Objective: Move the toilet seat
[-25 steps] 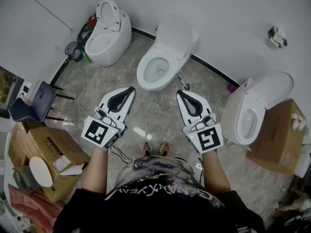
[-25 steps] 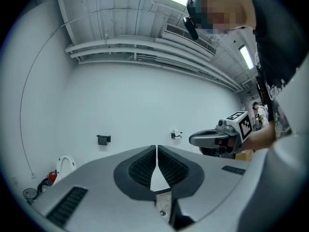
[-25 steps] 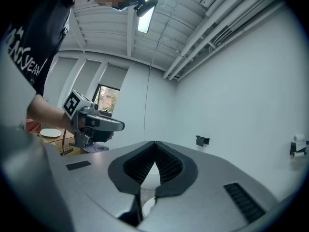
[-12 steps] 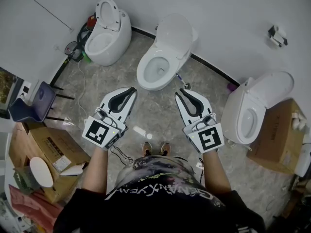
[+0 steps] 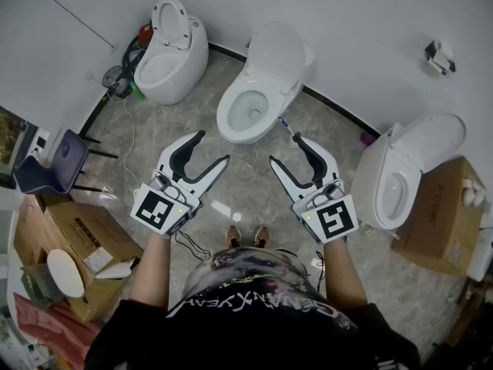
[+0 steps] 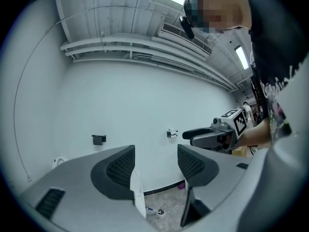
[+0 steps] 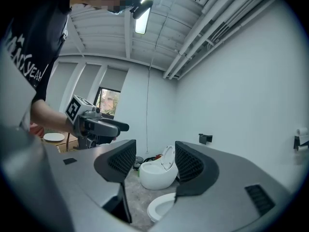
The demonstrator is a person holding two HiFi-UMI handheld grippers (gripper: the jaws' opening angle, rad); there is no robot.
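Both pairs of jaws have just been opening: they were shut a second ago and now stand partway apart, with nothing between them. The left gripper (image 5: 212,148) and right gripper (image 5: 285,150) hover level, side by side over the floor (image 5: 246,183), both empty. Just beyond them is the middle toilet (image 5: 266,83) of 3, at the floor's far edge against the wall. Its toilet seat (image 5: 229,118) lies down on the bowl and its lid (image 5: 275,52) is raised. Neither gripper touches it.
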